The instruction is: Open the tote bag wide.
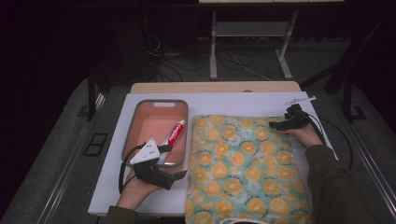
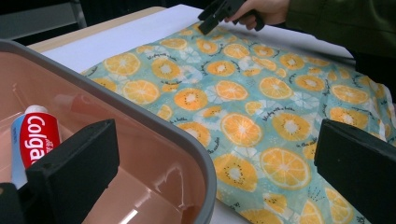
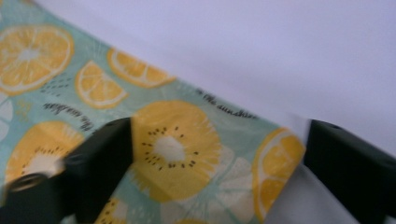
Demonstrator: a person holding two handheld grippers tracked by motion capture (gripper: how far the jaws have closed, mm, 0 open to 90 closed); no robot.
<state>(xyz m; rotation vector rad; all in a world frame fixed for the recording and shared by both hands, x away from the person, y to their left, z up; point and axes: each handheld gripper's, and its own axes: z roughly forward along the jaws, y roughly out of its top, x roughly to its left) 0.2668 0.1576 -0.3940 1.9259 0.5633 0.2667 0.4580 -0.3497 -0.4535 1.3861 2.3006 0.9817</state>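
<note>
1. The orange-print cloth [image 1: 243, 163] is seen spread flat on the white counter [image 1: 112, 186], just right of the pink tray [image 1: 131, 125], with its near end draped past the counter's near edge.
2. The right tool [image 1: 279, 124] is brought to the cloth's far right corner; in the right gripper view its jaws are parted, with the cloth corner [image 3: 275, 158] lying between them but not yet pinched.
3. The left tool [image 1: 180, 174] is held near the tray's near right corner, jaws spread wide and empty, pointed across the cloth.
4. A toothpaste tube [image 1: 175, 133] is seen leaning inside the tray, beside the cloth's left edge.
5. Progress is judged early: no fold is made, no corner is lifted; the grip, the lift and any folding are all left to do.
6. Open room: bare counter is left beyond the cloth's far edge and along its right side; the tray's wall crowds the cloth's left edge.
</note>
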